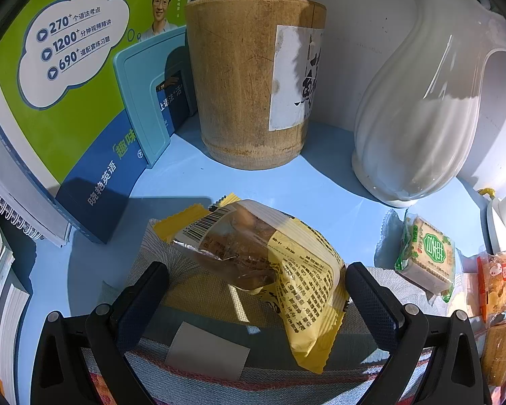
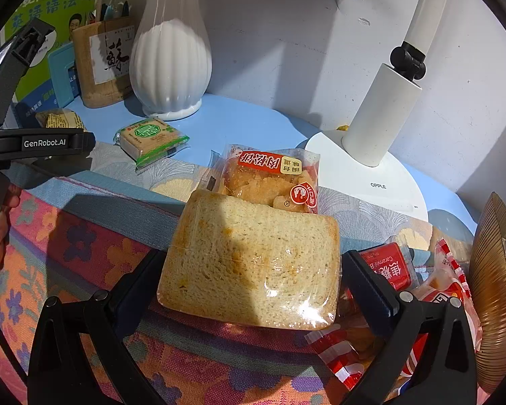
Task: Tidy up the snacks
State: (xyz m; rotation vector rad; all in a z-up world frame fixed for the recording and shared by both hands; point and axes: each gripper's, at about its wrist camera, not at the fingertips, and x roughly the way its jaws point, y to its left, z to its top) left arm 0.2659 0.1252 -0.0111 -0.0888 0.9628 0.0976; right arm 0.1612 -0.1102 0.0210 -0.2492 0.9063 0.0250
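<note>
Left gripper [image 1: 256, 290] spread wide, jaws either side of the yellow crinkle-edged plastic packet of brown cake [image 1: 270, 263], not pressing it. Packet resting on the grey woven cloth [image 1: 182, 290], in front of the round bamboo pen holder [image 1: 253, 81] and well clear of it. Probably light and soft, the film slippery and loose at the sealed ends; best taken across the padded middle, gently, lest the cake crush or the wrapper slide out.

Right gripper [image 2: 249, 276] likewise spread, jaws flanking the clear-wrapped square sandwich of pale brown bread [image 2: 249, 260]; contact with the wrapper hard to tell. Sandwich lying on the flowered pink and orange cloth [image 2: 84, 253], far forward of the pen holder, its far edge overlapping a red-labelled clear packet of golden pastry [image 2: 270, 175]. Likely springy and easily dented; hold at the two side crusts, light squeeze only.

Green-wrapped square biscuit pack [image 2: 151, 138] nearer the pen holder, forward and to its right, untouched.
</note>
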